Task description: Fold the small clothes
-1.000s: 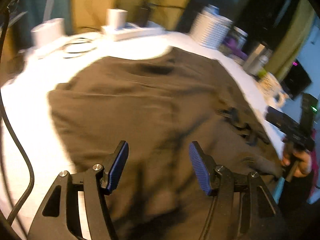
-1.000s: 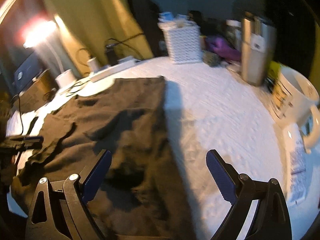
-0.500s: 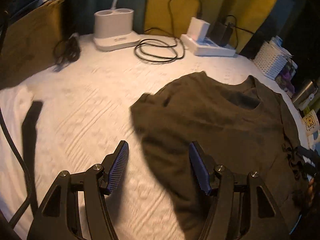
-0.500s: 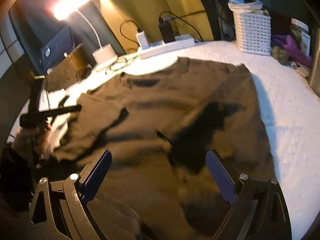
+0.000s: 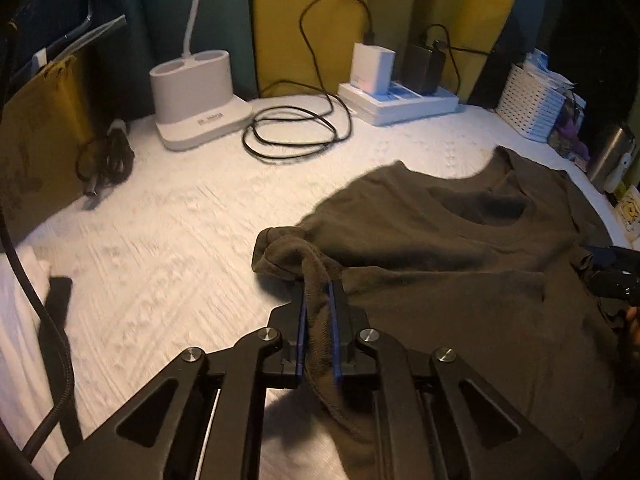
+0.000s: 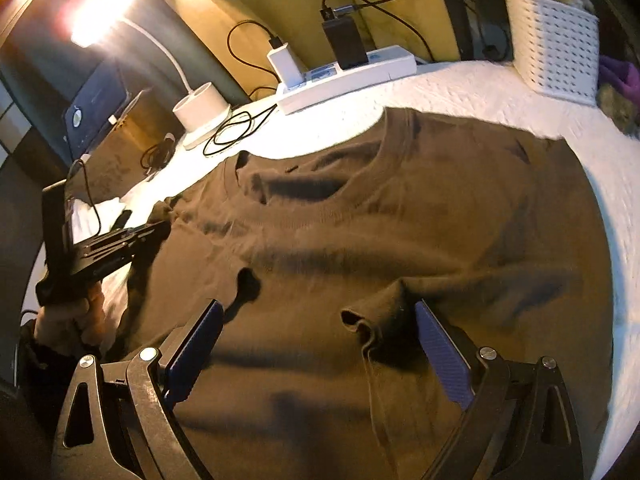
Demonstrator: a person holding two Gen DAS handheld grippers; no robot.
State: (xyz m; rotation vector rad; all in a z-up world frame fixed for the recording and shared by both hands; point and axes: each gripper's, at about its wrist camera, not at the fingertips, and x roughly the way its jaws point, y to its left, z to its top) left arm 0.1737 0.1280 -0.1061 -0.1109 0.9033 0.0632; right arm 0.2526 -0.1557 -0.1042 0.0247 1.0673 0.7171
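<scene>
We take the dark shirt (image 6: pixel 400 216) as our mark. Left of it we see bare white cover (image 5: pixel 160 264), open for a pass. Beyond its collar the way is blocked by the lamp base (image 5: pixel 196 100), a loose coil of black cable (image 5: pixel 296 132) and the power strip (image 5: pixel 400 100) with its chargers. Past its far right shoulder stand the white basket (image 6: pixel 556 36) and a steel flask (image 5: pixel 610 156). Right of the shirt we find a clear strip of cover

Left claw (image 5: pixel 320 304) clamped, right claw (image 6: pixel 320 344) agape
</scene>
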